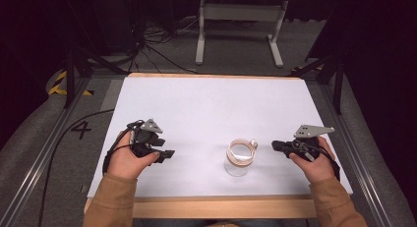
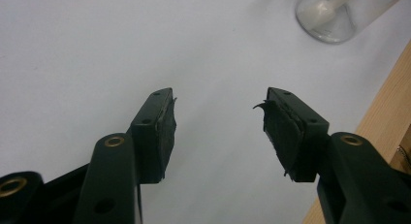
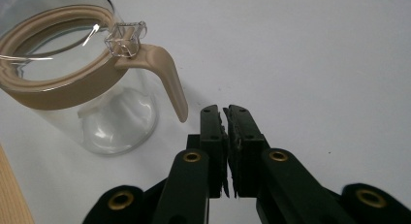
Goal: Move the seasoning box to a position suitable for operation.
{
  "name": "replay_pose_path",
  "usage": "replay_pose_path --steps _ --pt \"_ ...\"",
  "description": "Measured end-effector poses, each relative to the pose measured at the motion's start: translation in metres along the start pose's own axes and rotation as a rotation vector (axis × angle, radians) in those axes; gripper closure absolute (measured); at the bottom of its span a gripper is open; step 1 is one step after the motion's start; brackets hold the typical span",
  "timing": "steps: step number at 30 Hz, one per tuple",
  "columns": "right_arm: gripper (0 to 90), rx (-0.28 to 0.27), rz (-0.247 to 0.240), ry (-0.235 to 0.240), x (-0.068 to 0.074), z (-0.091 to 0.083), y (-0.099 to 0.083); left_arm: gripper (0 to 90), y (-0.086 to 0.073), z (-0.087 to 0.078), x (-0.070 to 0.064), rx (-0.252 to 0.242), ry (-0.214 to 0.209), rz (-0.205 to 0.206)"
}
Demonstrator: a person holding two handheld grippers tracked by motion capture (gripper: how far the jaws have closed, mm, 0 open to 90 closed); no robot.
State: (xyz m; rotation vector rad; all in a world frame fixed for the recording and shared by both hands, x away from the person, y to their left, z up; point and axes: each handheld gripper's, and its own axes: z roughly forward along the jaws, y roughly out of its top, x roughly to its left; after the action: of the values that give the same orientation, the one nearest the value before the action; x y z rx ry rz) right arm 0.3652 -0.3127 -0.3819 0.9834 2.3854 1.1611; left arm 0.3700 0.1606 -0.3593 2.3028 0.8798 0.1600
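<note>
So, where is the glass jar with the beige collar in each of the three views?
High view: the glass jar stands near the front edge of the white table, between the two grippers, closer to the right one.
Left gripper view: top right corner, far beyond the open fingers.
Right gripper view: upper left, its beige handle hanging just left of the closed fingers.
Shared landmark: the wooden table edge.

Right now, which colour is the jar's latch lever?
Beige latch lever, clearest in the right gripper view.
</note>
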Motion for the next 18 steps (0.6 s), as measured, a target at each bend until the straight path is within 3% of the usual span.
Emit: replay_pose_path --steps 12,18 --pt "86.1 0.004 -0.009 0.012 0.003 0.002 0.000 45.7 0.002 0.000 -0.002 -0.002 -0.004 0.012" --pt "82.4 0.004 -0.053 0.028 0.011 0.013 0.000 45.8 0.002 0.000 -0.003 -0.004 -0.007 0.015"
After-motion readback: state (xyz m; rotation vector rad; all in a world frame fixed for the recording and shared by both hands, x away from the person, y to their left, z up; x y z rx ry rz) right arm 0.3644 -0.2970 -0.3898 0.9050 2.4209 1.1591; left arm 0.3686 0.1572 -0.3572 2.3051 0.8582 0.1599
